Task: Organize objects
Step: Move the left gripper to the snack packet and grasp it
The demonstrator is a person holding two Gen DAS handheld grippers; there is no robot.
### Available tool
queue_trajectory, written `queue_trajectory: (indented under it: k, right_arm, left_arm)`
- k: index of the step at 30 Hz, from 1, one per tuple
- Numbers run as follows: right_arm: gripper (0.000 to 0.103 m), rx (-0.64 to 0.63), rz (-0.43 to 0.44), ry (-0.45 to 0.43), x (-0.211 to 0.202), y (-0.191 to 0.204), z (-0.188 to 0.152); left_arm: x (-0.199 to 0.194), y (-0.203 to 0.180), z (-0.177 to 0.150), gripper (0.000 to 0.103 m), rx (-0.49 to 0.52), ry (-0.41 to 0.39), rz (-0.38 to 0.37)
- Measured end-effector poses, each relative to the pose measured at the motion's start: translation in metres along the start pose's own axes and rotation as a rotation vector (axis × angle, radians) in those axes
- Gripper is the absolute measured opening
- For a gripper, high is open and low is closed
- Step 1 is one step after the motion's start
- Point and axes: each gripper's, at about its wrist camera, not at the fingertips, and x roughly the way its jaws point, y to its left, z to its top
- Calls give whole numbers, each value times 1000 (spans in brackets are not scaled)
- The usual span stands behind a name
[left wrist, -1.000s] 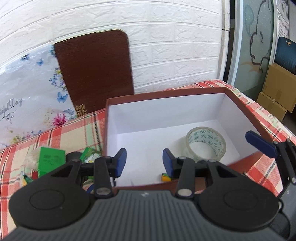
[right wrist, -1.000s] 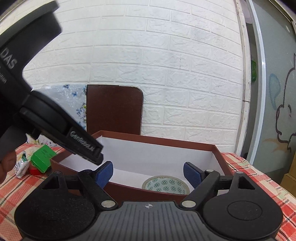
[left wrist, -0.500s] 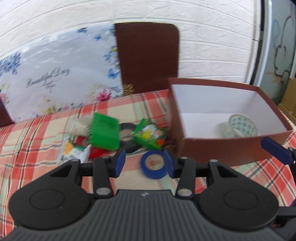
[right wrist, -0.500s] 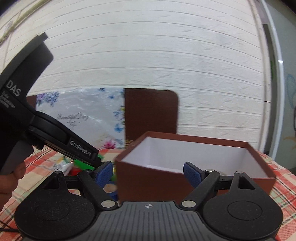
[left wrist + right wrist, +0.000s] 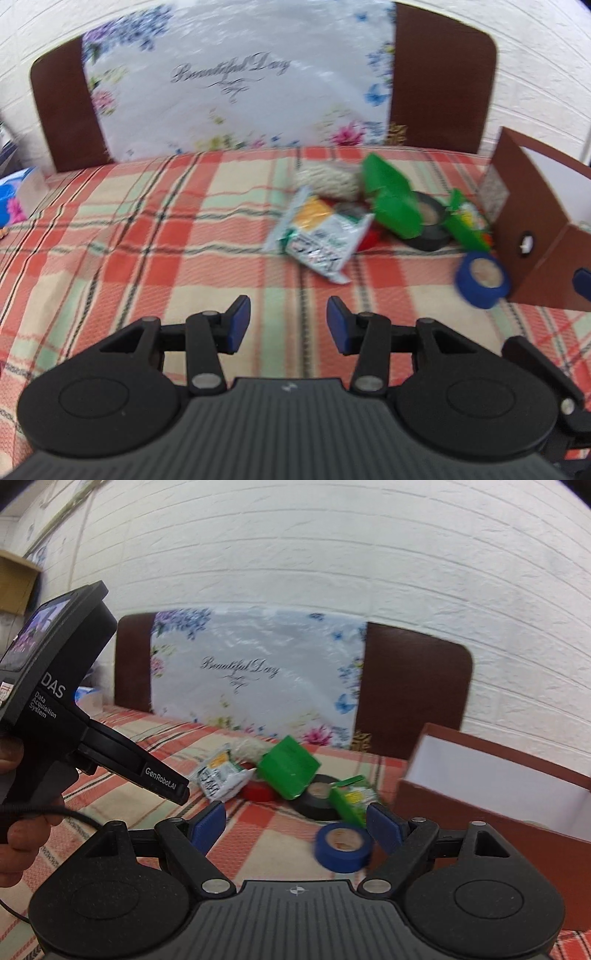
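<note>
My left gripper hangs open and empty over the plaid tablecloth. Ahead and to its right lies a pile: a white-and-green packet, a green box, black tape, red tape, a green snack pack and a blue tape roll. The brown box with its white inside stands at the right edge. My right gripper is open. The blue tape roll lies on the cloth close to its right finger, and the pads are not touching it. The brown box is on the right.
A floral board and dark brown panels lean against the white brick wall behind the table. A tissue box sits at the far left. In the right wrist view, a hand holds the left gripper's body at left.
Both views have swung left, away from the brown box. The box now sits at the right edge and the pile of objects has come into view. The left gripper has dropped toward the cloth.
</note>
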Motion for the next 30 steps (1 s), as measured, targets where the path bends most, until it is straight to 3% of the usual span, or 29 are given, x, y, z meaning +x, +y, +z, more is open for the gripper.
queue_trajectory:
  k: [6, 8, 11, 17, 20, 23, 24, 30]
  right_arm:
    - [79, -25, 82, 84, 36, 27, 0]
    - [78, -16, 103, 112, 53, 33, 2]
    - [76, -30, 113, 130, 80, 44, 9]
    - [76, -268, 75, 74, 131, 72, 22]
    - [74, -396, 98, 118, 158, 84, 22]
    - [55, -474, 125, 111, 163, 88, 16]
    - [50, -473, 124, 126, 162, 88, 18]
    - [50, -205, 183, 227, 111, 58, 13]
  left_arm:
    - [32, 67, -15, 53, -123, 36, 75]
    - [35, 84, -24, 63, -148, -24, 78]
    - [37, 95, -37, 71, -150, -114, 75]
    - [40, 100, -35, 76, -188, -150, 29]
    - [38, 101, -36, 77, -202, -158, 13]
    - [37, 102, -36, 77, -207, -162, 6]
    - [38, 102, -36, 77, -206, -162, 5]
    - [38, 100, -36, 79, -189, -155, 12]
